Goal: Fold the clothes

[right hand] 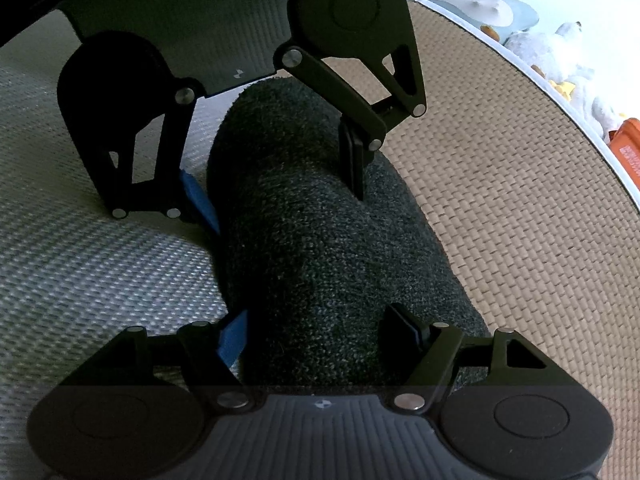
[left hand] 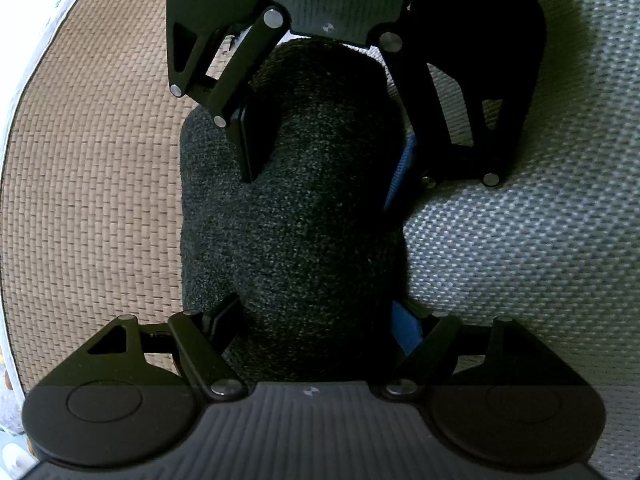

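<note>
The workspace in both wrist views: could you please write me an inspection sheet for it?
Surface: tan woven mat, partly covered by light grey woven fabric.
Job's things: dark grey knit roll along the fabric's edge.
Clutter: plush toys and an orange item beyond the mat's white border.
Grippers: left hand-held gripper and right hand-held gripper face each other, each clamping the roll.
Cables: nothing seen.
Surroundings: mostly hidden.

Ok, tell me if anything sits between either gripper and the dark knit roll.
Nothing does. The left gripper and the right gripper each straddle the dark knit roll from opposite ends, pads against the fabric, over the woven mat.
</note>
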A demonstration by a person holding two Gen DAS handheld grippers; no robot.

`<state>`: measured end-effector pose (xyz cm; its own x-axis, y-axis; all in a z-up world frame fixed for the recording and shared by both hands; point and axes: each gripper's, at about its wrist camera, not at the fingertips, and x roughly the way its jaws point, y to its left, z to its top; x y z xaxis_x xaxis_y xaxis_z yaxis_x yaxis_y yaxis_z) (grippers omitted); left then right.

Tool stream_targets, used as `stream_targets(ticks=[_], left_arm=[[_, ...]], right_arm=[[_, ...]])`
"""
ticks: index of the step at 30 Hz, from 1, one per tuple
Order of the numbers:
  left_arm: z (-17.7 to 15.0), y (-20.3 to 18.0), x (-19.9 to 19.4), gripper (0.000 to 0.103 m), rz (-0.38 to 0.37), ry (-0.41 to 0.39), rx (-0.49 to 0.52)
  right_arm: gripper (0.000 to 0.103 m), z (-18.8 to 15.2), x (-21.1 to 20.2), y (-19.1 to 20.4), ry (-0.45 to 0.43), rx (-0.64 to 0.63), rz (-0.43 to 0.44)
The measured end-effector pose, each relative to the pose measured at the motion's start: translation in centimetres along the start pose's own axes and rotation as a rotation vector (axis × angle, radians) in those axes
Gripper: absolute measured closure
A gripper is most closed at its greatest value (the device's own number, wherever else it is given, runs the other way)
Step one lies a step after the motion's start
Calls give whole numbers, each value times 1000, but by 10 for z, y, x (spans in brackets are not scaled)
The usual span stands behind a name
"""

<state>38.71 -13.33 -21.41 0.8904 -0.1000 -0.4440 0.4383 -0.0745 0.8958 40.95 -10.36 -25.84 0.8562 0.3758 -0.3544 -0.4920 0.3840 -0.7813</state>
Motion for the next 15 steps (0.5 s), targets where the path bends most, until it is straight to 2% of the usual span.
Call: stream_targets(ticks=[5,15], left_arm=[[2,-16,-11,23,12,3,-3],[2,-13,-3,22,24,3,-23]], right_arm=[[26,1,10,-6,6,-1,2],[25,4,29,-20,16,-12,8]])
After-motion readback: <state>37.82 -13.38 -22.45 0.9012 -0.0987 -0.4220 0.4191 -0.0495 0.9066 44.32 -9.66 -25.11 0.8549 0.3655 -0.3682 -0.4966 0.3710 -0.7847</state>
